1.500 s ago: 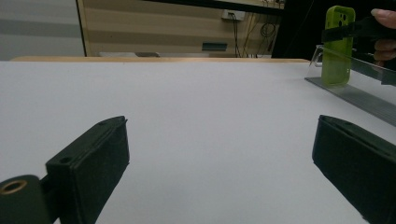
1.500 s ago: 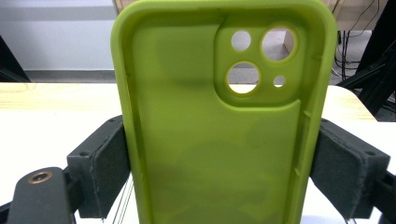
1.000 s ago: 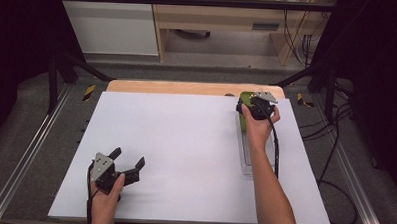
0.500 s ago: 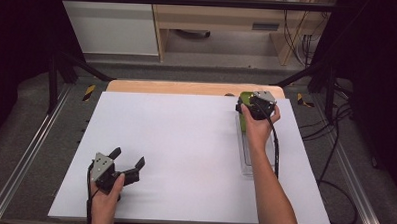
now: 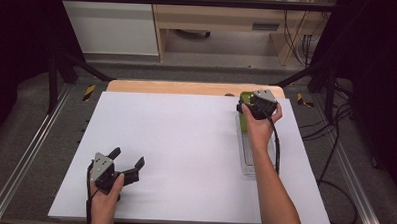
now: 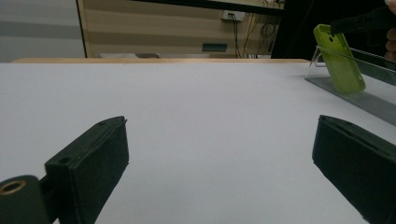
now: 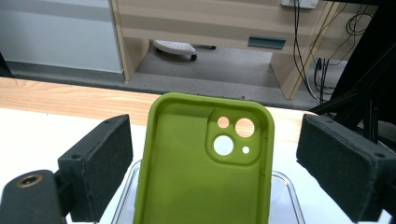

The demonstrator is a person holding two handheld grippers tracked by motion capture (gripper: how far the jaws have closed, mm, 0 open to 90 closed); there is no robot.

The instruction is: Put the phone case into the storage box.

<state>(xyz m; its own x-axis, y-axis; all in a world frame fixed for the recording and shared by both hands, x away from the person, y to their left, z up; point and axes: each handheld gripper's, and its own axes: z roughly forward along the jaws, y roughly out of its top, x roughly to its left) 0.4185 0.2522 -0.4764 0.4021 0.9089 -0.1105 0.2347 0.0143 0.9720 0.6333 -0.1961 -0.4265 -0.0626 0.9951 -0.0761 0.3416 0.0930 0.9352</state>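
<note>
Lime-green phone case (image 7: pixel 201 172), hollow side showing, camera cutouts up, propped upright against clear stand (image 6: pixel 355 95) on counter's far right.

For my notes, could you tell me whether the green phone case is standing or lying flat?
Standing: the phone case leans tilted on the clear stand.

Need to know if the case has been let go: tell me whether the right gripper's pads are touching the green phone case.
Apart. The right gripper view shows both pads clear of the green phone case, with background visible in each gap; the jaws have just been opening.
</note>
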